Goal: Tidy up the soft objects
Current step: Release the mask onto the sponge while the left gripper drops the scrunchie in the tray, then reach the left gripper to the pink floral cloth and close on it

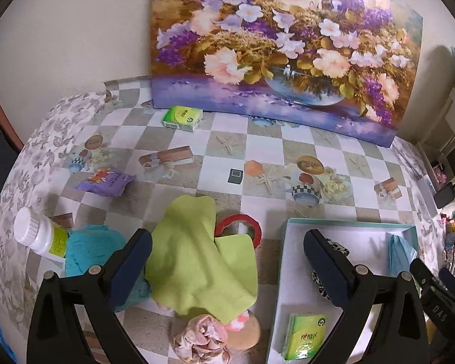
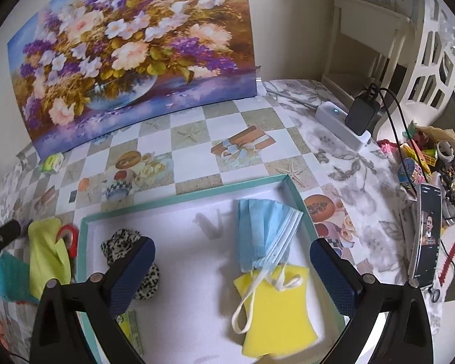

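Left gripper (image 1: 227,268) and right gripper (image 2: 232,276), nearest, both spread wide, gripping nothing. Tray (image 2: 185,198): holds mask (image 2: 259,233), its loops over sponge (image 2: 277,312), leopard scrunchie (image 2: 118,247), green tissue pack (image 1: 305,339). Left of tray: lime cloth (image 1: 197,261), teal cloth (image 1: 89,250), pink scrunchie (image 1: 201,338).

A flower painting (image 1: 282,45) leans against the wall; a phone (image 2: 427,239) lies nearby.

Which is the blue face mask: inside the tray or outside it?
Inside: the blue face mask lies within the tray's teal rim, overlapping the yellow sponge.
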Motion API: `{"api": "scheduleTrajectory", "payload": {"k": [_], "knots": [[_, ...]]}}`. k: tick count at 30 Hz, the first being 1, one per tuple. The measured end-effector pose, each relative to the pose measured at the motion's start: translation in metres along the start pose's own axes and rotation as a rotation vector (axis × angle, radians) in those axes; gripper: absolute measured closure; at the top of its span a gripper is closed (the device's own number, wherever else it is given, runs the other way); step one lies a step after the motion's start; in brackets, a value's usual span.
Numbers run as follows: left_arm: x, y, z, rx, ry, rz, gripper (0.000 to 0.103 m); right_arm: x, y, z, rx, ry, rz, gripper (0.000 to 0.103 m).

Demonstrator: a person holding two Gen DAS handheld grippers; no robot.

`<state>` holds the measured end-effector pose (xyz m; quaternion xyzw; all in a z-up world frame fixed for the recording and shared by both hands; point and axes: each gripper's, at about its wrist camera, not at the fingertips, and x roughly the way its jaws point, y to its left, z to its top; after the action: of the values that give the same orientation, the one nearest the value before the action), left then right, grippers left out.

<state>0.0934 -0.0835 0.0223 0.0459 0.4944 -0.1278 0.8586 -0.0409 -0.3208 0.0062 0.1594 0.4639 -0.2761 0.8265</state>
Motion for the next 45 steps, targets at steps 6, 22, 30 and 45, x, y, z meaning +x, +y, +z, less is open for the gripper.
{"api": "scheduleTrajectory", "payload": {"k": [6, 22, 30, 45], "knots": [[-0.009, -0.001, -0.009, 0.034, -0.018, 0.029, 0.003, -0.011, 0.013, -0.010, -0.026, 0.007, 0.009, 0.000], [-0.045, 0.007, -0.021, 0.024, -0.063, 0.078, 0.003, -0.042, 0.063, -0.044, -0.116, 0.049, 0.105, 0.000], [-0.036, 0.036, -0.033, -0.074, 0.056, 0.047, 0.003, -0.043, 0.089, -0.055, -0.148, 0.095, 0.164, 0.000], [-0.014, 0.066, -0.078, -0.174, 0.199, 0.015, 0.003, -0.022, 0.112, -0.092, -0.217, 0.258, 0.184, 0.000]]}}
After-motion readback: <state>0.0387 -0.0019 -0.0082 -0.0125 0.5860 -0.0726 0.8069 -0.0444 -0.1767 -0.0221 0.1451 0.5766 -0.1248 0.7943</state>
